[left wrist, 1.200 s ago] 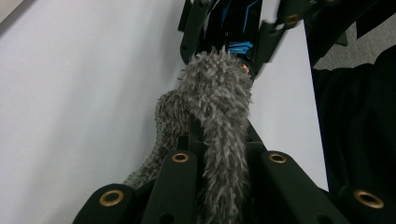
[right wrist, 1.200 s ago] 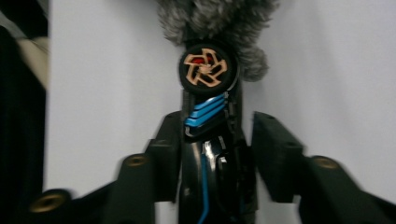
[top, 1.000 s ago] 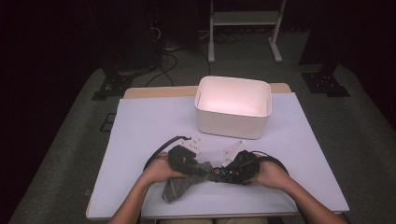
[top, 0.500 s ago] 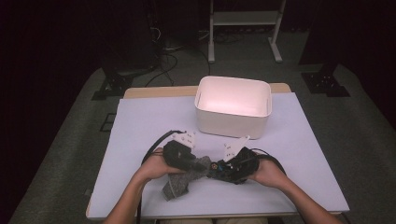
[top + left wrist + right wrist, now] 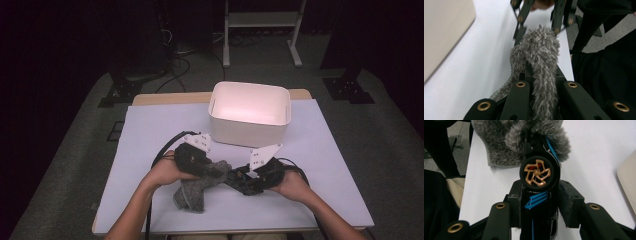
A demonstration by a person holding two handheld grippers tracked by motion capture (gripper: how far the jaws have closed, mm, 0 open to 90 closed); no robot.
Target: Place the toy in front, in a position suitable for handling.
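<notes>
White sheet over the table, pale tub at twelve o'clock. The left gripper pinches the fuzzy grey sock tight, cloth drooping toward six o'clock. The right gripper clamps a black toy car, nose buried in the sock.

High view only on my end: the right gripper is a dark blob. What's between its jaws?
Observer: The right gripper is clamped on a black toy with blue stripes and a gold spoked wheel.
Operator: And the left one?
Observer: The left gripper is shut on a fuzzy grey cloth, which runs up between its jaws.
Operator: Are toy and cloth joined?
Observer: Yes. In the right gripper view the toy's far end disappears into the cloth.
</notes>
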